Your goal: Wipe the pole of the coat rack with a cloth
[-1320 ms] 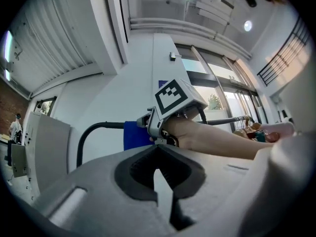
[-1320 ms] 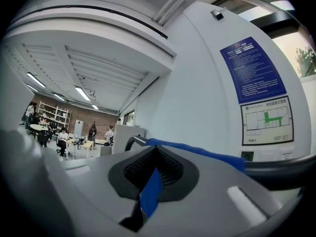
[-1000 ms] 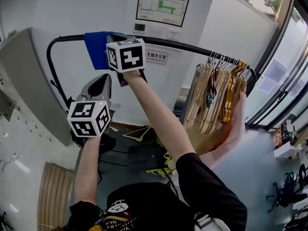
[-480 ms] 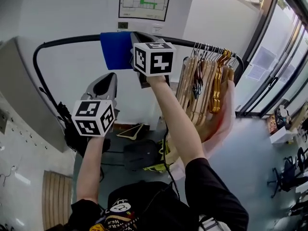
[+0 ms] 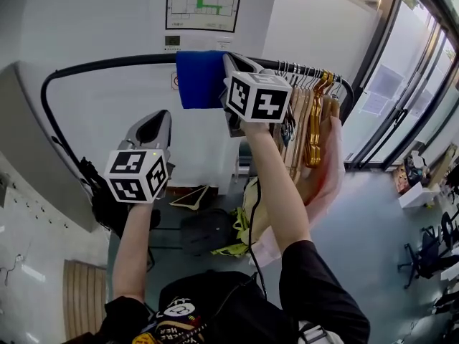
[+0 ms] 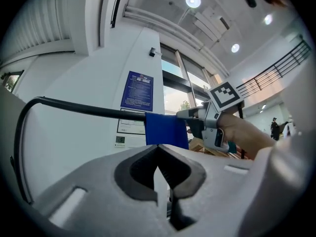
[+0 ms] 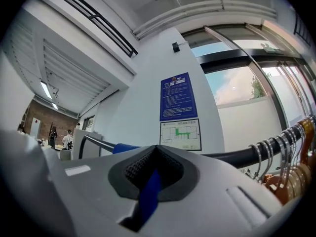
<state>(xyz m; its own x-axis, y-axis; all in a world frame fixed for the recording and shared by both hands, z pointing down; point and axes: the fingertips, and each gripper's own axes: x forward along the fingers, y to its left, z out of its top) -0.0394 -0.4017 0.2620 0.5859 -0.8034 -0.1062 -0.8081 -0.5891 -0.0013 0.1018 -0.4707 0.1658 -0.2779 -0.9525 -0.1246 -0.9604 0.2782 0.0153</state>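
The coat rack's black pole (image 5: 118, 62) runs across the top of the head view, and in the left gripper view the pole (image 6: 84, 109) curves down at its left end. A blue cloth (image 5: 200, 79) is folded over it. My right gripper (image 5: 229, 66) is shut on the cloth at the pole, just left of the hangers. Between its pads in the right gripper view sits a strip of the cloth (image 7: 149, 190), with the pole (image 7: 239, 157) beyond. My left gripper (image 5: 153, 123) is held lower and to the left, away from the pole. It (image 6: 159, 173) is shut on nothing.
Several wooden hangers (image 5: 310, 124) crowd the pole's right end, their hooks (image 7: 292, 141) close to my right gripper. A floor-plan sign (image 5: 203, 8) hangs on the white wall behind. Bags (image 5: 208, 231) lie on the floor under the rack. Glass doors (image 5: 412, 92) stand to the right.
My right gripper has slid the blue cloth rightward along the pole, closer to the hangers. The left gripper has stayed roughly where it was.
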